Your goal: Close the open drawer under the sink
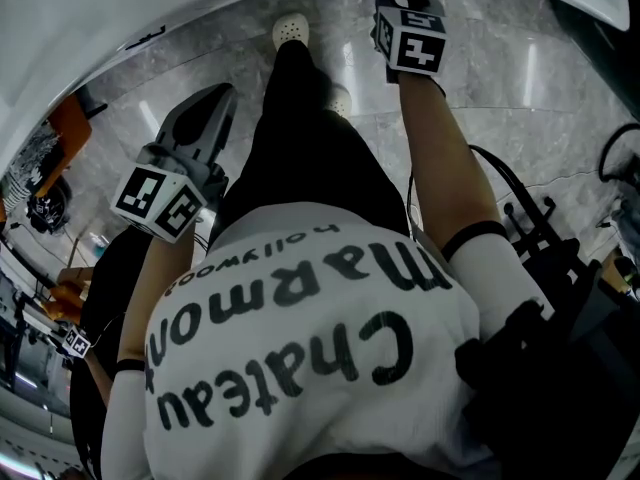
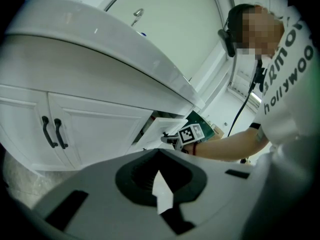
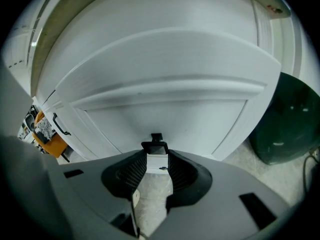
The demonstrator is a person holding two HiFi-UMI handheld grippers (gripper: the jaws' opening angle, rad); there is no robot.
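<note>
My right gripper (image 3: 157, 158) has its jaws parted, grasping nothing. Their tips meet the black handle (image 3: 156, 145) of the open drawer (image 3: 165, 109), far right under the sink (image 2: 100, 54) — placed, I judge, to push it home. My left gripper (image 2: 159, 154) hangs near left — clenched, empty.

A bathroom: a white sink (image 2: 100, 54) carries a tap (image 2: 138, 16), with panelled cabinet doors (image 2: 95, 129) beneath it and a marble-look floor (image 1: 540, 78) below.
</note>
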